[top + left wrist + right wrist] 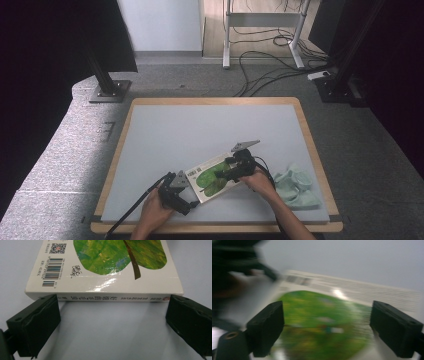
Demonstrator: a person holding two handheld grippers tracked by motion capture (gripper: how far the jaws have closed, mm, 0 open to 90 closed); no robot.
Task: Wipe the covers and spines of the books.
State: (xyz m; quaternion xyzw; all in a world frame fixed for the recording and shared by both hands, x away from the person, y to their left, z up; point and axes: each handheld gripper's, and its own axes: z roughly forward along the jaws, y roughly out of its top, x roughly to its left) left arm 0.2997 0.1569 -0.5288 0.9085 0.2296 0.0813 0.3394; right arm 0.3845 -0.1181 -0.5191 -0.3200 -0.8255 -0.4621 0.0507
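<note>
A white-covered book (212,177) with a big green leaf and a barcode on it lies flat on the grey table top, near the front. My left gripper (189,197) sits low at the book's near-left side. In the left gripper view its jaws (112,312) stand open, their tips right at the book's spine (107,296), with nothing between them. My right gripper (225,172) hovers over the cover from the right. The right gripper view is blurred and shows its jaws (328,315) wide open above the green leaf (312,305).
A crumpled pale green cloth (295,187) lies on the table at the front right, beside the right hand. The table has a wooden rim (305,130). On the floor beyond are black stand bases (107,90) and cables (280,60).
</note>
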